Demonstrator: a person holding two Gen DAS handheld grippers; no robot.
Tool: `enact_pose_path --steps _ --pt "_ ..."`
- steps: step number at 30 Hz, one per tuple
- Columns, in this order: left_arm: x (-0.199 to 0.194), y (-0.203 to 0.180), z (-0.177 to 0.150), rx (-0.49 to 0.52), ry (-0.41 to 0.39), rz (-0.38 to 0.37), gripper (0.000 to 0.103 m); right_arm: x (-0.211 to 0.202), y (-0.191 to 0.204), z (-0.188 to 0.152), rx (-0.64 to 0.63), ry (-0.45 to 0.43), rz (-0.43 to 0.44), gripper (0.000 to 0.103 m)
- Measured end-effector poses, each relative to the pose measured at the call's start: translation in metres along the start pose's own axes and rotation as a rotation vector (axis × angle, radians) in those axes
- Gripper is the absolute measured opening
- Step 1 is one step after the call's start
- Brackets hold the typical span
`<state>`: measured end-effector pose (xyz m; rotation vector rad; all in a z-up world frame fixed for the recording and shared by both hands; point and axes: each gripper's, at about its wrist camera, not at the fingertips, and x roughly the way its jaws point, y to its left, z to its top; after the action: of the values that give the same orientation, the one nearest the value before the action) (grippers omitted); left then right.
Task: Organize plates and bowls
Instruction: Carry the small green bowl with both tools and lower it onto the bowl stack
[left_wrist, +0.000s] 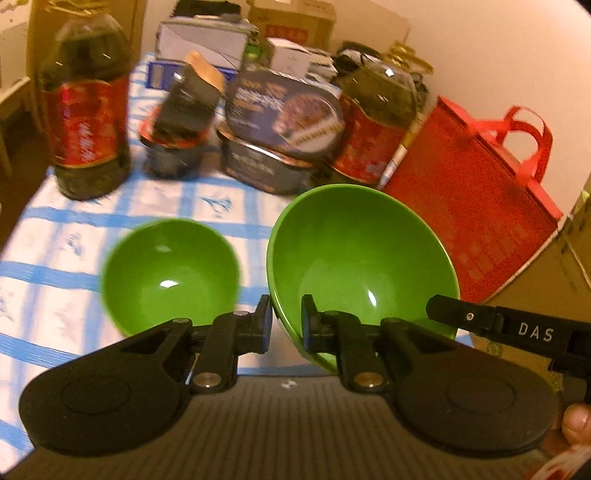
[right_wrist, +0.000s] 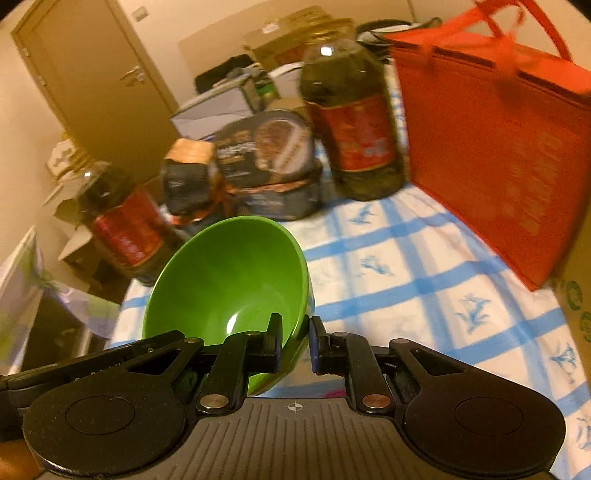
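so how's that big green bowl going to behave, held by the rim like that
The big green bowl looks rigid, probably plastic or melamine, so likely light and not brittle. Its glossy surface shows highlights, so it may slip. The left gripper and right gripper each pinch only a short stretch of rim and the bowl hangs tilted, so it could pivot or swing.
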<state>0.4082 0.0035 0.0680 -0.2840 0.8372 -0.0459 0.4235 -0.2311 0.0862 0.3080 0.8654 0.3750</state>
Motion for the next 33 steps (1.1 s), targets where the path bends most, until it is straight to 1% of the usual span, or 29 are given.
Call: enact_pose_path --steps 5,10,14,19,24,33 --pt "-0.013 0.037 0.014 -0.020 -0.013 0.048 0.014 0.021 0.039 0.003 -0.033 0.011 0.042 0.015" --pt "-0.010 0.072 0.022 -0.037 -0.017 0.092 0.014 0.053 0.066 0.004 -0.053 0.036 0.077 0.015" --pt "0.002 0.095 0.022 -0.055 -0.008 0.116 0.014 0.081 0.075 0.003 -0.058 0.061 0.092 0.015" --pt "0.019 0.117 0.021 -0.076 0.006 0.134 0.014 0.109 0.083 -0.003 -0.076 0.091 0.090 0.015" --pt "0.035 0.128 0.014 -0.085 0.030 0.129 0.014 0.129 0.080 -0.008 -0.079 0.117 0.076 0.015" --pt "0.051 0.134 0.005 -0.091 0.050 0.125 0.014 0.144 0.075 -0.014 -0.081 0.140 0.060 0.015"
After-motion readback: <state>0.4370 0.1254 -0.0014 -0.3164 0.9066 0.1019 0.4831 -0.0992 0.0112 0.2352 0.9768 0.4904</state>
